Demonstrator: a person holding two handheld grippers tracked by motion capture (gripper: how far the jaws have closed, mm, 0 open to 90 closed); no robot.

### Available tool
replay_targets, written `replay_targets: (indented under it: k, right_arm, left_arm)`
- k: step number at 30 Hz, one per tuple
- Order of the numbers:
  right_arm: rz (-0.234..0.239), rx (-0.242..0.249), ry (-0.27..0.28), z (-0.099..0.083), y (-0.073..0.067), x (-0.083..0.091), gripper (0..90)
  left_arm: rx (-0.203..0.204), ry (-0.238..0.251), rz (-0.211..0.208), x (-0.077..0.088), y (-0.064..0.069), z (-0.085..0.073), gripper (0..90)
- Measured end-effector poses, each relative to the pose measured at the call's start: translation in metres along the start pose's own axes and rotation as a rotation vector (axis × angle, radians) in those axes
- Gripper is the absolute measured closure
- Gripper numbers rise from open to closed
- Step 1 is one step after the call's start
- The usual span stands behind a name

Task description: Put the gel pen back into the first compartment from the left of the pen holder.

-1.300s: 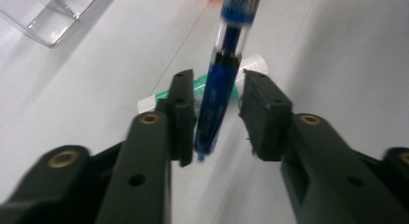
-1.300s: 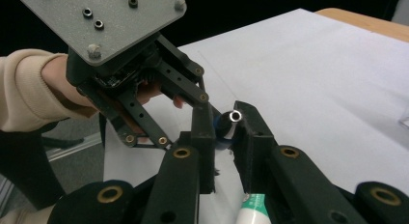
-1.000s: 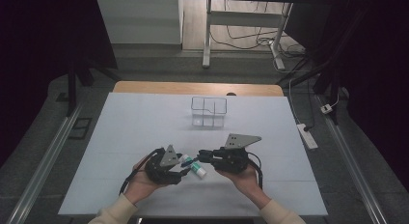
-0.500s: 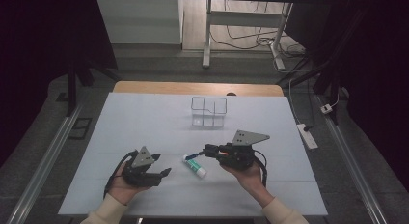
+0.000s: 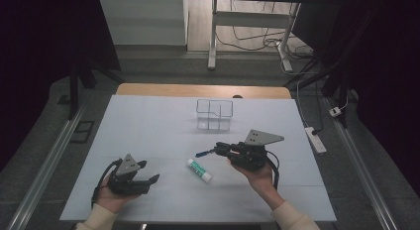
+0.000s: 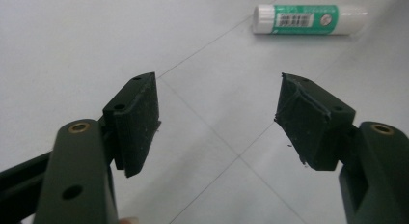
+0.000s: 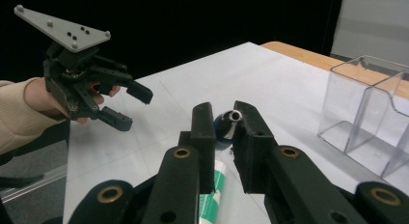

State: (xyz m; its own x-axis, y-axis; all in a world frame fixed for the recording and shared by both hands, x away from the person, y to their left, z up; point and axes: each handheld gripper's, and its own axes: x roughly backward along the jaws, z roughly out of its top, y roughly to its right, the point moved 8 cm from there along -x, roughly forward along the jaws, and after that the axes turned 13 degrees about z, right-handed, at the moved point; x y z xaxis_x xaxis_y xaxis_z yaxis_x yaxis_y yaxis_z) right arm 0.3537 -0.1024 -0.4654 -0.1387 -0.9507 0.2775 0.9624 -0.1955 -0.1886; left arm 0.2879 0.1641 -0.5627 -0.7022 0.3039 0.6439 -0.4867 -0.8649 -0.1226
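A green and white glue stick [image 5: 199, 170] lies on the white table [image 5: 148, 126] between the two grippers, touched by neither. My left gripper [image 5: 148, 171] stands open at the front left, held in a hand. In its own view the jaws of the left gripper [image 6: 219, 103] are wide apart over bare table, with the glue stick [image 6: 308, 19] farther off. My right gripper [image 5: 218, 149] is shut on a small dark blue cylinder [image 5: 202, 153] with a silvery end [image 7: 235, 116]. Here the right gripper [image 7: 224, 113] hangs above the glue stick [image 7: 212, 185], and the left gripper [image 7: 123, 108] shows beyond.
A clear plastic organiser [image 5: 214, 113] with compartments stands at the table's back middle, also seen as the organiser [image 7: 371, 103] to the right. A white power strip [image 5: 317, 140] lies off the table's right edge. Metal rails run along both sides.
The left gripper has drawn back to the left and toward the front edge, away from the glue stick, which now lies free. The right gripper has barely moved, still shut on the blue cylinder.
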Motion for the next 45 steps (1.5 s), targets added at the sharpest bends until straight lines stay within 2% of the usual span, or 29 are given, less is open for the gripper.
replay_targets:
  k: [7, 15, 27, 40, 45]
  right_arm:
    - [-0.016, -0.001, 0.008, 0.002, 0.005, 0.002, 78.7]
    - [-0.042, 0.0, 0.033, 0.014, 0.013, 0.007, 78.7]
    - [-0.091, -0.017, 0.055, 0.033, 0.041, 0.004, 78.7]
    - [-0.141, -0.016, 0.066, 0.056, 0.063, 0.007, 78.7]
    - [-0.17, -0.022, 0.07, 0.065, 0.076, 0.006, 78.7]
  left_arm:
    - [-0.011, -0.008, -0.007, -0.002, 0.001, 0.0, 30.3]
    - [-0.013, -0.013, -0.016, -0.002, 0.001, -0.001, 29.9]
    - [-0.009, -0.021, -0.017, -0.004, -0.001, -0.002, 29.5]
    - [-0.004, -0.025, -0.014, -0.005, -0.002, -0.002, 29.1]
    - [0.0, -0.028, -0.013, -0.005, -0.002, -0.002, 28.8]
